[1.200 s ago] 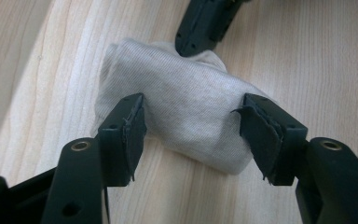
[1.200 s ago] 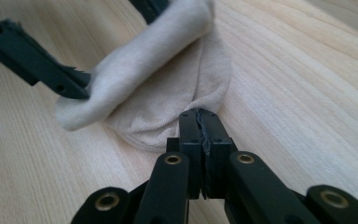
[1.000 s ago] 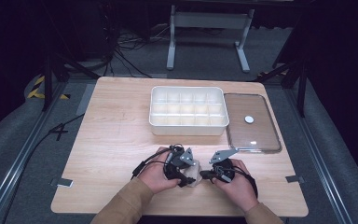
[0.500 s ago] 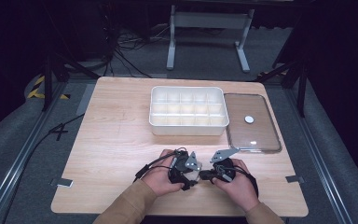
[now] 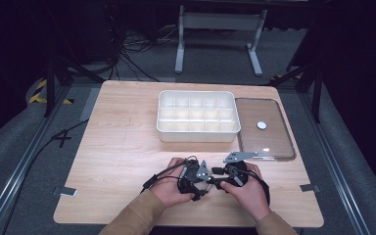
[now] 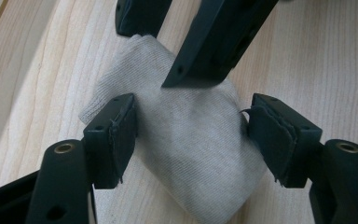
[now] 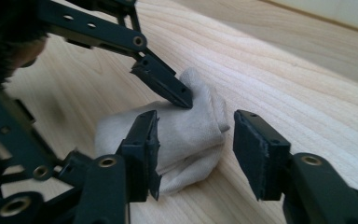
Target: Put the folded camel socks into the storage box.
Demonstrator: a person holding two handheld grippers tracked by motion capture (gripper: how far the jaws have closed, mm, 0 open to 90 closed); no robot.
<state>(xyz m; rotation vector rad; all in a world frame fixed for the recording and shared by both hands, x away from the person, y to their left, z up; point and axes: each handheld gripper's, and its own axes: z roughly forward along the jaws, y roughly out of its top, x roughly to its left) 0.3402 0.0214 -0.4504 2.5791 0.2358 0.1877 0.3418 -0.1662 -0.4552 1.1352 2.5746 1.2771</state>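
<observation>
Folded cloth [image 6: 186, 135] flat on the counter [image 5: 127, 147] near the front edge, lying between both pairs of fingers, long axis running across the left gripper [image 6: 191, 135] from jaw to jaw. Left and right gripper [image 7: 193, 140] both open, straddling it, gripping nothing (equally near). Versus a second ago: grippers drawn closer together.

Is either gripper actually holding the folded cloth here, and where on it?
Neither. The left gripper and the right gripper both straddle the folded cloth, jaws open around its sides, unclamped.
</observation>
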